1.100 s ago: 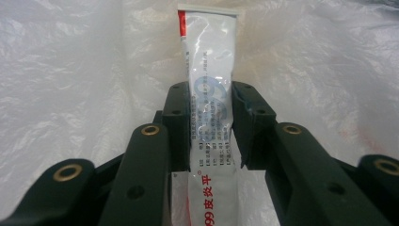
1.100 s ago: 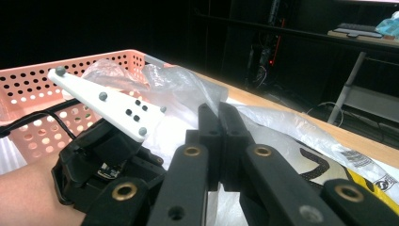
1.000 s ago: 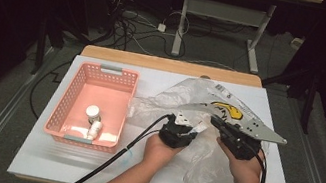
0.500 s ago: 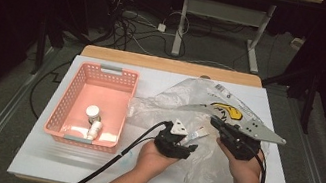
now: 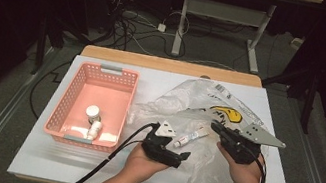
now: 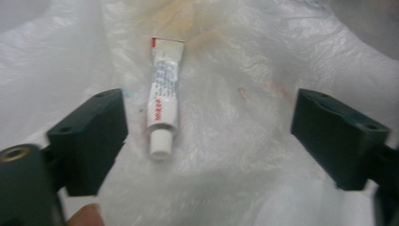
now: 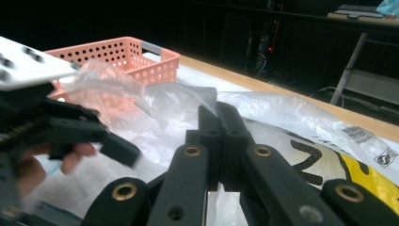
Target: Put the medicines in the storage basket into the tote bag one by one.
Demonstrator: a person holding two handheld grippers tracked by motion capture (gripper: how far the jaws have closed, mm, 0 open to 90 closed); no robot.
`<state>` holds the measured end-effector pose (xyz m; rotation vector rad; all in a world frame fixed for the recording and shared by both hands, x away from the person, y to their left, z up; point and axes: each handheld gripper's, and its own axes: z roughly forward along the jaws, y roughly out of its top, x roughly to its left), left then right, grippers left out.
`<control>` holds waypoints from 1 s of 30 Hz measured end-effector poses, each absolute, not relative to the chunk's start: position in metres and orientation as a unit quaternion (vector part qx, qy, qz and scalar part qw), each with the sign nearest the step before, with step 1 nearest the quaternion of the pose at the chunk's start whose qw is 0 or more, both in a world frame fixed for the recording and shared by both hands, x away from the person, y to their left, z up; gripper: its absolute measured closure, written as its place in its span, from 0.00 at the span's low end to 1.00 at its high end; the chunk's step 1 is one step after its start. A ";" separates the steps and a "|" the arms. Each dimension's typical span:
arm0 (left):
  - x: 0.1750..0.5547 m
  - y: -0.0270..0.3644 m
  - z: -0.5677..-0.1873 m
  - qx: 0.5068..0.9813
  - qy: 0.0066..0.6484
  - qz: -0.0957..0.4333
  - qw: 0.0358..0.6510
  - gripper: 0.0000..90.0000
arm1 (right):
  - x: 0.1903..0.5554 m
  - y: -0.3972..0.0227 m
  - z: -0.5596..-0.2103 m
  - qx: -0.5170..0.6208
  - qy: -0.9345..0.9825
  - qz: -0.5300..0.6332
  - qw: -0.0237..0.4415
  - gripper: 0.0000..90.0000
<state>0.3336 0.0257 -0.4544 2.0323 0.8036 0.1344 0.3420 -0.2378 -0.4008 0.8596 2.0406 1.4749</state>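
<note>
A small white tube [image 5: 192, 137] with a white cap lies on a crumpled clear plastic bag [image 5: 185, 98] in the middle of the table. My left gripper [image 5: 176, 146] is just in front of it. In the left gripper view the tube [image 6: 162, 108] lies on the bag [image 6: 244, 70] between the wide-apart jaws of the left gripper [image 6: 214, 134], nearer the left one, and neither pad touches it. These jaws have just been opening. My right gripper [image 5: 217, 130] holds a fold of the bag [image 7: 291, 117], and the jaws of the right gripper [image 7: 219, 110] are pressed together on the film.
An orange perforated basket [image 5: 99, 67] stands at the left of the white tabletop, with a white bottle [image 5: 93, 112] and a second small white container [image 5: 93, 131] in it. A yellow smiley print [image 5: 225, 113] marks the bag. Cables trail toward the front edge.
The left gripper has drawn back toward the person and its jaws have spread wide. The tube now lies free on the bag. The right gripper has stayed put.
</note>
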 end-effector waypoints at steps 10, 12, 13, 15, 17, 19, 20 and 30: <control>0.316 0.058 -0.442 0.819 0.331 0.048 0.467 0.00 | 0.343 -0.239 -0.398 0.310 0.743 0.540 0.244 1.00; 0.313 0.063 -0.437 0.818 0.328 0.050 0.470 0.00 | 0.343 -0.239 -0.398 0.310 0.743 0.540 0.243 1.00; 0.311 0.066 -0.435 0.817 0.328 0.050 0.472 0.00 | 0.343 -0.239 -0.398 0.307 0.745 0.540 0.245 1.00; 0.308 0.072 -0.431 0.816 0.327 0.052 0.474 0.00 | 0.343 -0.238 -0.398 0.306 0.745 0.541 0.244 1.00; 0.306 0.079 -0.427 0.816 0.326 0.054 0.475 0.00 | 0.342 -0.237 -0.398 0.305 0.745 0.540 0.245 1.00; 0.305 0.086 -0.423 0.815 0.328 0.062 0.473 0.00 | 0.341 -0.237 -0.398 0.305 0.745 0.541 0.246 1.00; 0.304 0.091 -0.422 0.813 0.331 0.065 0.474 0.00 | 0.341 -0.237 -0.397 0.303 0.745 0.541 0.246 1.00; 0.301 0.133 -0.415 0.803 0.360 0.088 0.467 0.00 | 0.339 -0.237 -0.395 0.301 0.743 0.543 0.249 1.00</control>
